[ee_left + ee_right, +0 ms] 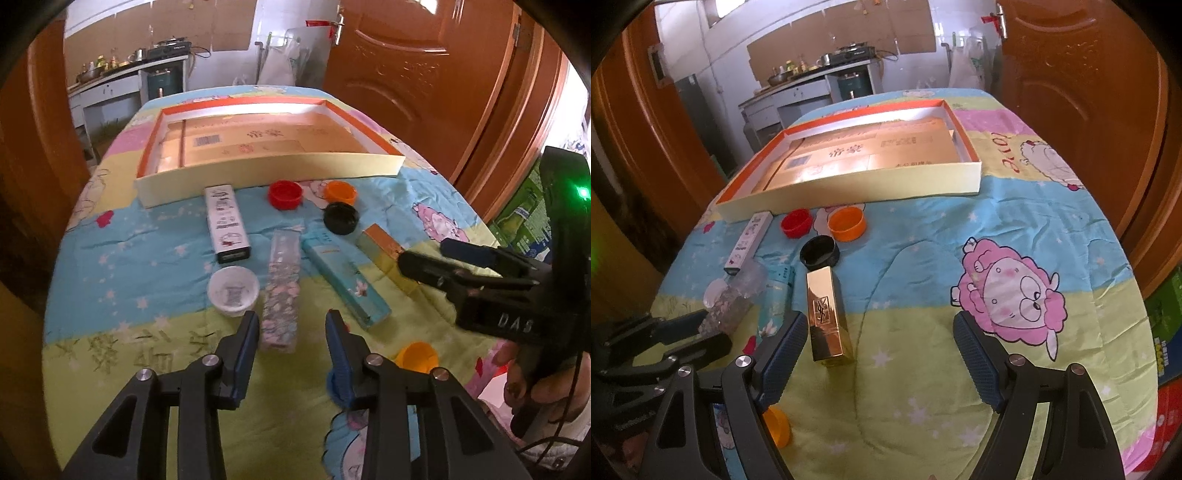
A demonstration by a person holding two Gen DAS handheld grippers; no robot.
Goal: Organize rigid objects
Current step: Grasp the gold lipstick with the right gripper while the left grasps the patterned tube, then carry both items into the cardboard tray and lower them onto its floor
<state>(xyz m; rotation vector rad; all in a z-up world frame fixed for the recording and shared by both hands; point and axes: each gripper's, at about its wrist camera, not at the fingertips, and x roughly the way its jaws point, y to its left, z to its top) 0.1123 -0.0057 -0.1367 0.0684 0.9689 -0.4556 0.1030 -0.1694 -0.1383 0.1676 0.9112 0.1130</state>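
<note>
A shallow tray [266, 168] with orange rim sits at 12 o'clock on the quilt-covered table [997, 229], apparently holding only flat cardboard — sorting looks barely begun; 4 slim boxes and several caps lie loose in front of it. The left gripper [291, 321] stands partly open, straddling the near end of the floral clear box [280, 291], pads not yet touching; the right gripper [879, 328] gapes wide, its left pad beside the gold box [827, 314] at 11 o'clock, holding nothing.
</note>
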